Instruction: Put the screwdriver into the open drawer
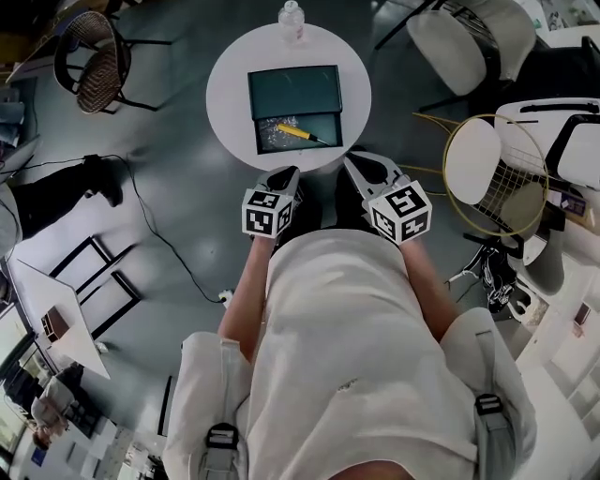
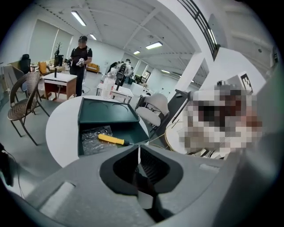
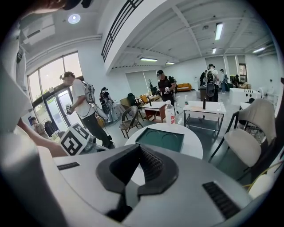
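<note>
A yellow-handled screwdriver [image 1: 298,132] [image 2: 113,140] lies in the open drawer [image 1: 330,142] [image 2: 133,133] of a dark green box [image 1: 293,92] [image 3: 162,138] on a round white table [image 1: 230,84], beside crinkled clear plastic [image 2: 91,135]. Both grippers hang close to the person's body, short of the table's near edge. My left gripper [image 1: 283,178] [image 2: 139,150] is shut with nothing between its jaws and points at the drawer. My right gripper [image 1: 361,167] [image 3: 141,148] is also shut and empty, with the drawer hidden behind it in the right gripper view.
A clear bottle [image 1: 292,21] [image 3: 170,113] stands at the table's far edge. A wicker chair [image 1: 94,61] is at the far left, a white chair [image 1: 469,47] at the far right, a racket [image 1: 492,178] on the right. A cable [image 1: 159,234] crosses the floor. Several people stand in the background.
</note>
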{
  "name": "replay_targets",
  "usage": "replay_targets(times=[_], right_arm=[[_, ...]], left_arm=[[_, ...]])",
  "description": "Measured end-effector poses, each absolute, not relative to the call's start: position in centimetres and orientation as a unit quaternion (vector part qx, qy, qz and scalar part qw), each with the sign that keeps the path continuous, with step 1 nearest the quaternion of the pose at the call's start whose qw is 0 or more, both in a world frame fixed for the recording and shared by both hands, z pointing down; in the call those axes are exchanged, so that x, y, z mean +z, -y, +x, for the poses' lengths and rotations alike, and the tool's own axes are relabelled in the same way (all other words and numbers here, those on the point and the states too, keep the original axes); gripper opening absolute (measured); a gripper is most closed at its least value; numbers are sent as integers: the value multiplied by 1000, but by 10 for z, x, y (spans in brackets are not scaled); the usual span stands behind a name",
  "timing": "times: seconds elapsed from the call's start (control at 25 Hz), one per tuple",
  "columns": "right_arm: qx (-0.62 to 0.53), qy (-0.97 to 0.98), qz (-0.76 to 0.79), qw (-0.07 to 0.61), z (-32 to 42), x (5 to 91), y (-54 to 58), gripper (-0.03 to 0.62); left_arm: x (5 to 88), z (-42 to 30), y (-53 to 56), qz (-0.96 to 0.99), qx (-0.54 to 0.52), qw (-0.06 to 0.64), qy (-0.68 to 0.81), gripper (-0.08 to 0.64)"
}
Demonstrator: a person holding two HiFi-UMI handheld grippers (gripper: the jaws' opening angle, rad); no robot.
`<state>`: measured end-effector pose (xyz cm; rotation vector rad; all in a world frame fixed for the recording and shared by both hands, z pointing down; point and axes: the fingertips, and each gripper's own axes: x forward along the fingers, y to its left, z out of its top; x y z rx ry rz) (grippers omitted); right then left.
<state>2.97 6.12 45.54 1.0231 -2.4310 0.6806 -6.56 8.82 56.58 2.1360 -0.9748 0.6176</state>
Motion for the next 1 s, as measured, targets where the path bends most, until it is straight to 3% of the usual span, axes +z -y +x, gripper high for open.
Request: replay_targets(times=[0.32,0.52,1.0], right_arm=[[258,867,368,215,45,460,-65,9],[264,867,355,227,45,465,-69,9],[282,865,331,250,54,477,-70,9]], left_arm=[[619,-57,-84,795,262,396,377,20],[647,-55,-82,779,272,419,380,95],[684,-51,-63,740,256,463,416,123]])
